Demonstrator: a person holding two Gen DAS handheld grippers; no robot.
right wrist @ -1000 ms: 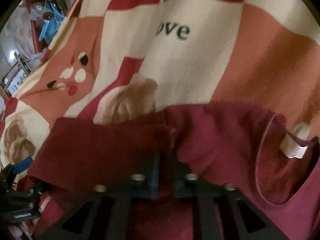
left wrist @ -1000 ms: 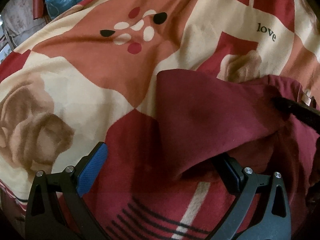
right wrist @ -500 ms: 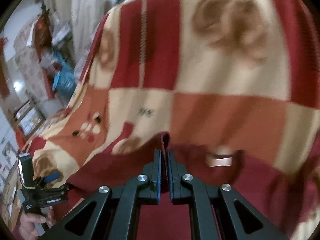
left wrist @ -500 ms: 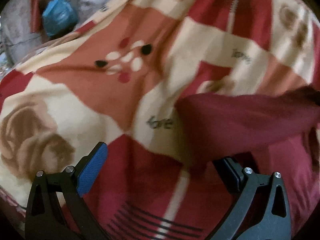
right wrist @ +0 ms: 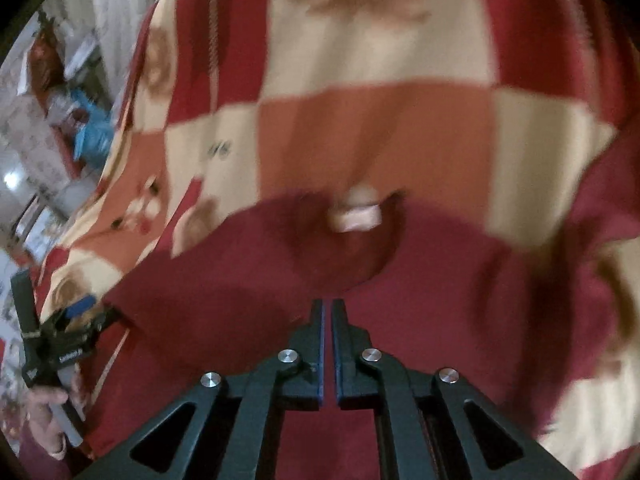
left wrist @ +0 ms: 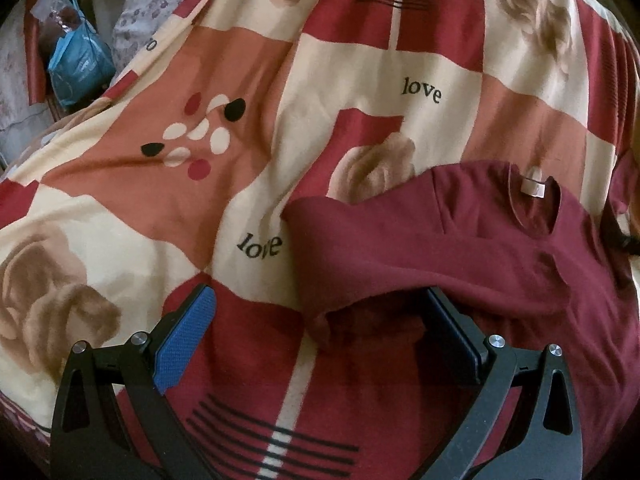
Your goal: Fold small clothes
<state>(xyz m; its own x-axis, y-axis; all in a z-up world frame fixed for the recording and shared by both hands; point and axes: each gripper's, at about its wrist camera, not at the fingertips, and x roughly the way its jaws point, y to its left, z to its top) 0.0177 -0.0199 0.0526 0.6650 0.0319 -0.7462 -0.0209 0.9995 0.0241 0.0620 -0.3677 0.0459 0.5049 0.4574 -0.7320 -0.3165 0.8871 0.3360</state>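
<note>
— While the left wrist camera looked across the bed, what did it show?

— The left gripper [left wrist: 320, 332] stood spread wide, its blue pads far apart and nothing clamped between them. A maroon shirt [left wrist: 460, 248] lay on the patterned blanket [left wrist: 248, 92], neckline and pale neck label [left wrist: 532, 186] towards the far right, and one sleeve [left wrist: 340, 248] was doubled over, draping onto the gripper's right finger [left wrist: 452, 320]. A blue bag [left wrist: 80, 68] sat off the bed at the far left.

— And the right wrist view?

— Blurred, so it was moving. The right gripper [right wrist: 327, 320] had its jaws drawn almost together, only a thin slit between them. I saw no cloth in that slit, though with the blur I couldn't be sure. It hovered over the shirt's chest [right wrist: 280, 300], just below the neck label [right wrist: 358, 216]. The left gripper [right wrist: 80, 316] showed at the far left edge, by the folded sleeve's end.

— So which step was in hand?

— I judged it the sleeve fold, laid in but not yet neat. To do it well, I'd slide the left finger out from under the sleeve sideways and low, so the fold isn't dragged open. Then press the crease flat and set its edge parallel to the shirt's side before taking hold of the other sleeve. Soft knit on a fleecy blanket tends to cling and bunch, so slow, short moves would suit.
</note>
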